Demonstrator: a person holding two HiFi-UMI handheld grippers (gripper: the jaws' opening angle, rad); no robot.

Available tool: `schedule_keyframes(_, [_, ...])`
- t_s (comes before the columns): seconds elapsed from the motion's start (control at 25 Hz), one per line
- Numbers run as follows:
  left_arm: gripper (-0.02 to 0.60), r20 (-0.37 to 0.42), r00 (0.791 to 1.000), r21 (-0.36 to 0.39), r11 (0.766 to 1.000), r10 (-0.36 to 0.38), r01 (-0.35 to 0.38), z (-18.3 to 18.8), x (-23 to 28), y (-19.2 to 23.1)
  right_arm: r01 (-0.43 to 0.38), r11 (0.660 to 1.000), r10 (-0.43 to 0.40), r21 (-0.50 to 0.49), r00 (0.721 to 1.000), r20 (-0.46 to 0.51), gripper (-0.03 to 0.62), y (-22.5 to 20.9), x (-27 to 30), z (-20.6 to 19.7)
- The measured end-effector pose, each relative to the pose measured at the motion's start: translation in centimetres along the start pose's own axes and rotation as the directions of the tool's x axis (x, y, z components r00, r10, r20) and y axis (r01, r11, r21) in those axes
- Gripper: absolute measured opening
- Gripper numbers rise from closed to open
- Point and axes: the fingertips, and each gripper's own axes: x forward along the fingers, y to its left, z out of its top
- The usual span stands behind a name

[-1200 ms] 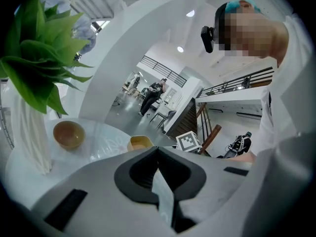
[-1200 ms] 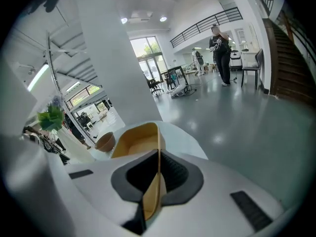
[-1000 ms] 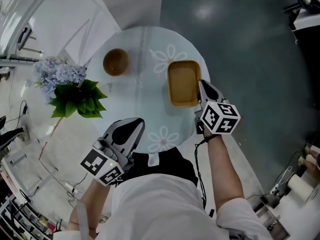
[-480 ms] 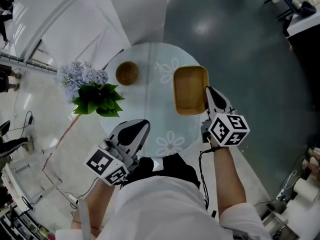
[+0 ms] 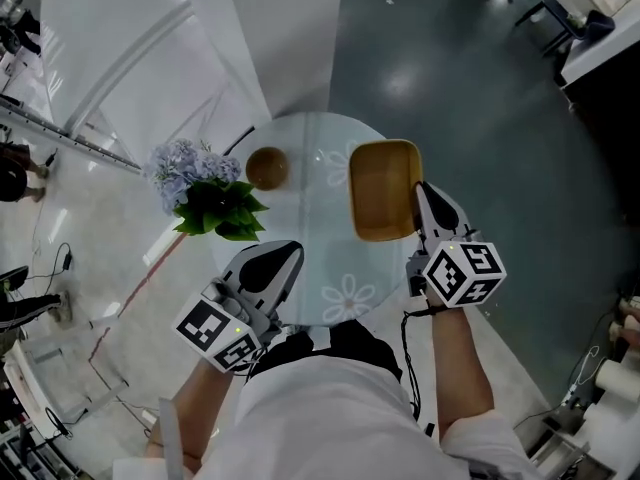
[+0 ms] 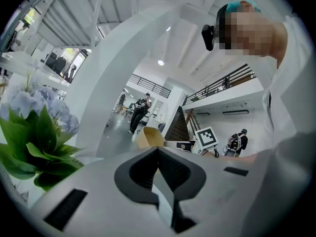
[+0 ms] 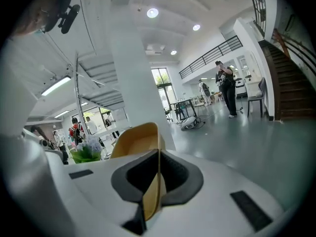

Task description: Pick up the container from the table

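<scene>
I have my right gripper (image 5: pixel 423 196) clamped on the container (image 5: pixel 381 190) rim, my left gripper (image 5: pixel 281 256) closed, empty, over the table (image 5: pixel 312 268).

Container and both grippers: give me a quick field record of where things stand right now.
container: tan rectangular tray, gripped at its right wall, appears raised off the table
right gripper: fingers shut on the container wall
left gripper: fingers shut, nothing between them, by the near-left edge of the table
table: round, glass, flower pattern
bowl: small, brown, on the table left of the container
flowers: at the table's left edge; their base is not visible
</scene>
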Motion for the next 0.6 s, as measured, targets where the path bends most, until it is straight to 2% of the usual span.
schedule_keyframes(0.6, [0.02, 0.063, 0.997, 0.053, 0.998, -0.037, 0.034, 3.2, -2.7, -2.3, -0.044, 0.996, 0.054, -0.077, 0.99, 0.129, 0.031, 6.0, -5.1, 6.1])
